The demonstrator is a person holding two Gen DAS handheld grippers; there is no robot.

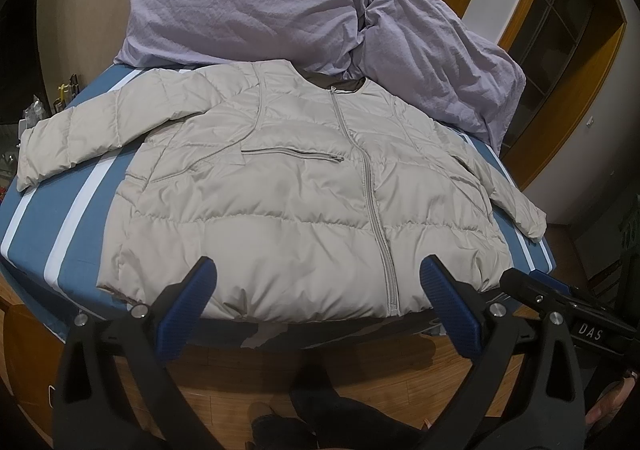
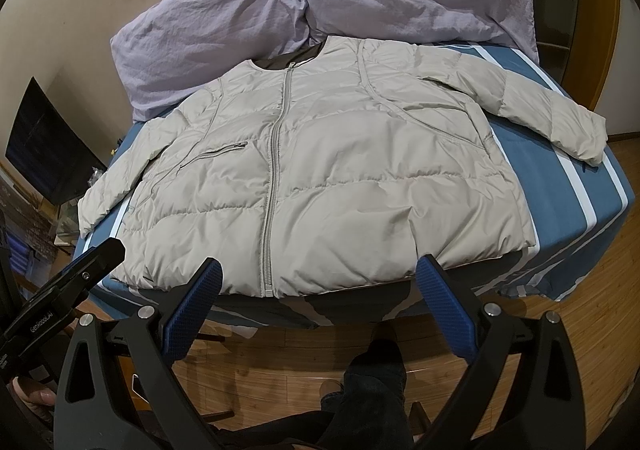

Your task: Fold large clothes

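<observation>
Two hand-held grippers sit nearest the lens, each with blue-padded jaws spread wide and holding nothing: the left hand-held gripper (image 1: 318,290) and the right hand-held gripper (image 2: 318,290) both hover just short of the jacket's bottom hem, not touching it. A pale beige puffer jacket (image 1: 304,202) lies flat and zipped, front up, on a blue striped bed (image 1: 76,210), straight ahead of both grippers. Its long axis runs away from them, hem closest and collar farthest, with the zipper (image 1: 370,186) marking that line. One sleeve (image 1: 80,138) stretches far out to the jacket's left; the other sleeve (image 1: 516,206) lies closer against its right side. Lilac pillows (image 1: 248,6) rest beyond the collar. Neither gripper looks clearly nearer the jacket; each seems best placed for the sleeve on its own side.
</observation>
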